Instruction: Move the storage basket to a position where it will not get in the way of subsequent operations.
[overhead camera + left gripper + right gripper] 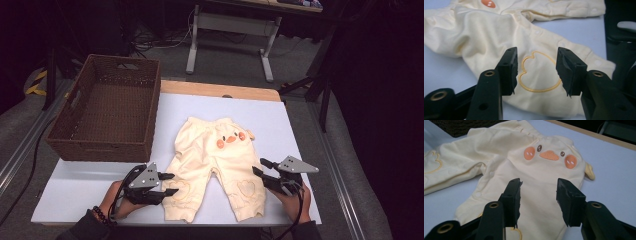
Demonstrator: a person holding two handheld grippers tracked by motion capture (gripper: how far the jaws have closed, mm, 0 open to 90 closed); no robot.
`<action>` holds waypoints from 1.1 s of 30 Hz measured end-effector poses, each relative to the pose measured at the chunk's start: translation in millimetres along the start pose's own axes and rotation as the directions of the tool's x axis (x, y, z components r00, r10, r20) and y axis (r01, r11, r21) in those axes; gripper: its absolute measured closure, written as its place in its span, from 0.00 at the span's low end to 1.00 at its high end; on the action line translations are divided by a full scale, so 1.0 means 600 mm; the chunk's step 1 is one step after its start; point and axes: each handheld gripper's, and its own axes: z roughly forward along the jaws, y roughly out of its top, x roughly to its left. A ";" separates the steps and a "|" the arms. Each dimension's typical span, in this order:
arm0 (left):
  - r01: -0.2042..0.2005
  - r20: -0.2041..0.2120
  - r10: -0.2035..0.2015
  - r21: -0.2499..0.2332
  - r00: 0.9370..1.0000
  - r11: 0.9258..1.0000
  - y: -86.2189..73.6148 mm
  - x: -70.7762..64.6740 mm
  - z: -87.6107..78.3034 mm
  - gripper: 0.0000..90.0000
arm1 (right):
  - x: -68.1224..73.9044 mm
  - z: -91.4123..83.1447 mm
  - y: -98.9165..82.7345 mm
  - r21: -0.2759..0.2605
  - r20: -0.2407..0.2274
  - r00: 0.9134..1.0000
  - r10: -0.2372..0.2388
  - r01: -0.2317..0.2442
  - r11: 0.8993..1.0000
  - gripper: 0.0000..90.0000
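Observation:
Cream baby trousers [215, 160] with an orange duck face on the seat lie flat on the white table, legs toward me. My left gripper [172, 183] rests by the outer edge of the left leg, jaws open and pointing at it. In the left gripper view the open jaws [536, 72] frame the yellow stitched duck outline on the trousers [486, 37], with no fabric pinched. My right gripper [258, 166] sits by the right leg's outer edge, also open. Its jaws [537, 200] stand apart just over the cream cloth [544, 172] below the duck face.
A brown wicker basket [100, 147] stands empty at the table's back left. The white tabletop [280, 120] has bare room to the right of and behind the trousers. A wooden strip [215, 90] borders the far edge, and a desk frame [265, 55] stands on the floor beyond.

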 end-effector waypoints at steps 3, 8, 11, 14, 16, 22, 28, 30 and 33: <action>0.020 -0.007 -0.020 -0.013 1.000 1.000 -0.006 0.005 -0.005 0.48 | 0.005 -0.001 0.002 -0.012 0.008 1.000 -0.009 0.009 1.000 0.49; 0.053 -0.040 -0.054 -0.028 0.998 0.998 -0.021 0.018 -0.018 0.37 | 0.015 -0.003 0.004 -0.050 0.011 1.000 -0.013 0.013 0.999 0.35; 0.068 -0.061 -0.070 -0.040 0.996 0.997 -0.034 0.023 -0.024 0.31 | 0.019 0.001 0.004 -0.045 0.012 1.000 -0.014 0.015 0.999 0.29; 0.098 -0.060 -0.103 -0.084 0.993 0.992 -0.046 0.026 -0.033 0.26 | 0.025 0.004 0.004 -0.048 0.005 1.000 -0.015 0.015 0.999 0.22; 0.096 -0.092 -0.103 -0.081 0.990 0.992 -0.049 0.026 -0.038 0.23 | 0.030 0.005 0.005 -0.061 0.013 1.000 -0.006 0.007 0.998 0.15; 0.132 -0.159 -0.148 -0.103 0.976 0.986 -0.062 0.021 -0.052 0.11 | 0.042 0.009 0.006 -0.086 0.023 1.000 -0.018 0.020 0.996 0.09; 0.146 -0.160 -0.161 -0.102 0.974 0.984 -0.066 0.019 -0.054 0.10 | 0.044 0.005 0.005 -0.100 0.034 0.999 -0.023 0.026 0.995 0.10; 0.139 -0.160 -0.154 -0.099 0.975 0.985 -0.066 0.018 -0.054 0.10 | 0.045 0.006 0.004 -0.097 0.037 0.999 -0.027 0.030 0.995 0.10; 0.145 -0.156 -0.159 -0.101 0.975 0.984 -0.065 0.018 -0.054 0.08 | 0.047 0.008 0.003 -0.092 0.037 0.999 -0.034 0.037 0.995 0.10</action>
